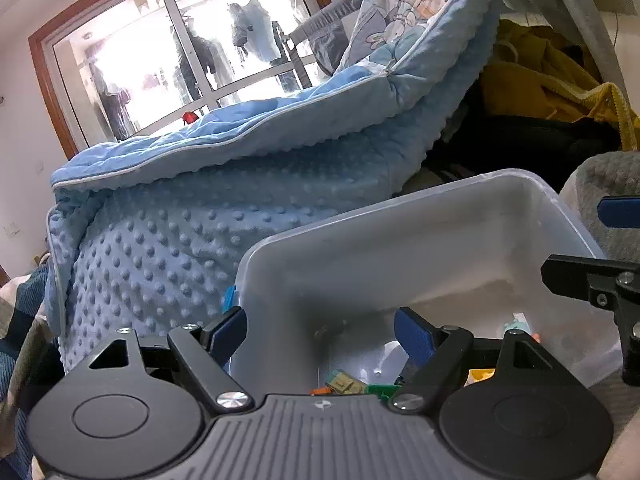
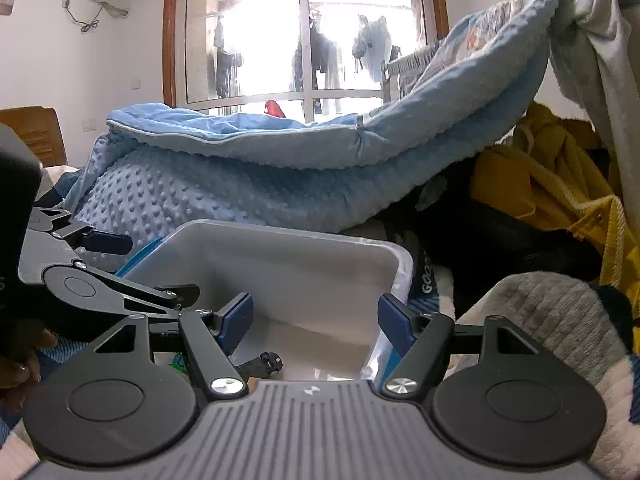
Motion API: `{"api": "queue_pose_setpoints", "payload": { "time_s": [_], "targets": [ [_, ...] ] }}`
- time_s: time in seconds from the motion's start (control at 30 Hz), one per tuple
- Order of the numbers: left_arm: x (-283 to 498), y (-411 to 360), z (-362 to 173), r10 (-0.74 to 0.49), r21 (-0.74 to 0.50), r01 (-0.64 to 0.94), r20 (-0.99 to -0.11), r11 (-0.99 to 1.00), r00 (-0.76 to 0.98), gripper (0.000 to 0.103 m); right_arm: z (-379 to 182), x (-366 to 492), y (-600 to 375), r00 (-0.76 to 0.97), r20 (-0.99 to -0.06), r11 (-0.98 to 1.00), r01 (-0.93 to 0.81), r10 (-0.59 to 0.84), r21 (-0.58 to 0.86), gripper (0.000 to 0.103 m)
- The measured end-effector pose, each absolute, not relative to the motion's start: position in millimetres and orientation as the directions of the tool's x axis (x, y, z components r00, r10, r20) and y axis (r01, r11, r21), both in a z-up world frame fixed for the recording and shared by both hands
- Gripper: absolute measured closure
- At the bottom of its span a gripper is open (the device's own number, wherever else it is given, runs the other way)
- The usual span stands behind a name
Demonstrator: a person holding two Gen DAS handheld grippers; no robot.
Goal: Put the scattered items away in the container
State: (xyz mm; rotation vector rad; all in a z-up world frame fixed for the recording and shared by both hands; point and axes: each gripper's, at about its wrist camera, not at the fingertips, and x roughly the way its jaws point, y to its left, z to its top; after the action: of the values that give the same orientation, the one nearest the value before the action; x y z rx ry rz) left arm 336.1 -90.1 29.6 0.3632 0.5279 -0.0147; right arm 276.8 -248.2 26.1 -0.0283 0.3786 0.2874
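A translucent plastic container (image 1: 400, 216) sits on the bed, also in the right wrist view (image 2: 280, 236). My left gripper (image 1: 320, 332) is open and empty at the container's left corner, one finger outside the wall, one inside. Several small toys (image 1: 348, 386) lie on the container's floor, among them a green piece and a yellow one (image 1: 480, 374). My right gripper (image 2: 316, 320) is open and empty over the container's right side; its right finger (image 2: 394, 322) stands outside the wall. A small black item (image 2: 268, 360) lies on the floor inside. The right gripper shows at the left wrist view's right edge (image 1: 600, 280).
A dotted blue blanket (image 1: 200, 220) is heaped right behind the container, also in the right wrist view (image 2: 240, 184). Yellow and black clothes (image 2: 540, 184) pile at the right. A grey fleece (image 2: 540, 312) lies at the container's right. A window (image 2: 300, 36) is behind.
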Motion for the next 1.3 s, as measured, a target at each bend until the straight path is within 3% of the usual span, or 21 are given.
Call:
{"api": "queue_pose_setpoints", "payload": {
  "time_s": [0.23, 0.53, 0.8, 1.1, 1.3],
  "targets": [
    [319, -85, 35, 0.061, 0.325, 0.123, -0.501, 0.938, 0.863, 0.019, 32, 266, -240, 0.888, -0.365, 0.956, -0.294, 0.279, 0.016, 0.03],
    [301, -79, 39, 0.045, 0.291, 0.127, -0.518, 0.948, 0.854, 0.019, 36, 248, -230, 0.89, -0.357, 0.953, -0.304, 0.282, -0.004, 0.013],
    [285, -70, 43, 0.006, 0.208, 0.12, -0.52, 0.971, 0.854, 0.019, 36, 236, -228, 0.891, -0.367, 0.958, -0.288, 0.268, -0.001, 0.008],
    [281, -57, 56, -0.066, 0.092, 0.133, -0.521, 0.987, 0.851, 0.01, 50, 234, -230, 0.906, -0.343, 0.962, -0.271, 0.249, -0.018, 0.006],
    [277, -69, 57, 0.001, 0.187, 0.103, -0.486, 0.977, 0.874, 0.01, 51, 231, -235, 0.924, -0.319, 0.973, -0.228, 0.211, -0.017, 0.005]
  ]
}}
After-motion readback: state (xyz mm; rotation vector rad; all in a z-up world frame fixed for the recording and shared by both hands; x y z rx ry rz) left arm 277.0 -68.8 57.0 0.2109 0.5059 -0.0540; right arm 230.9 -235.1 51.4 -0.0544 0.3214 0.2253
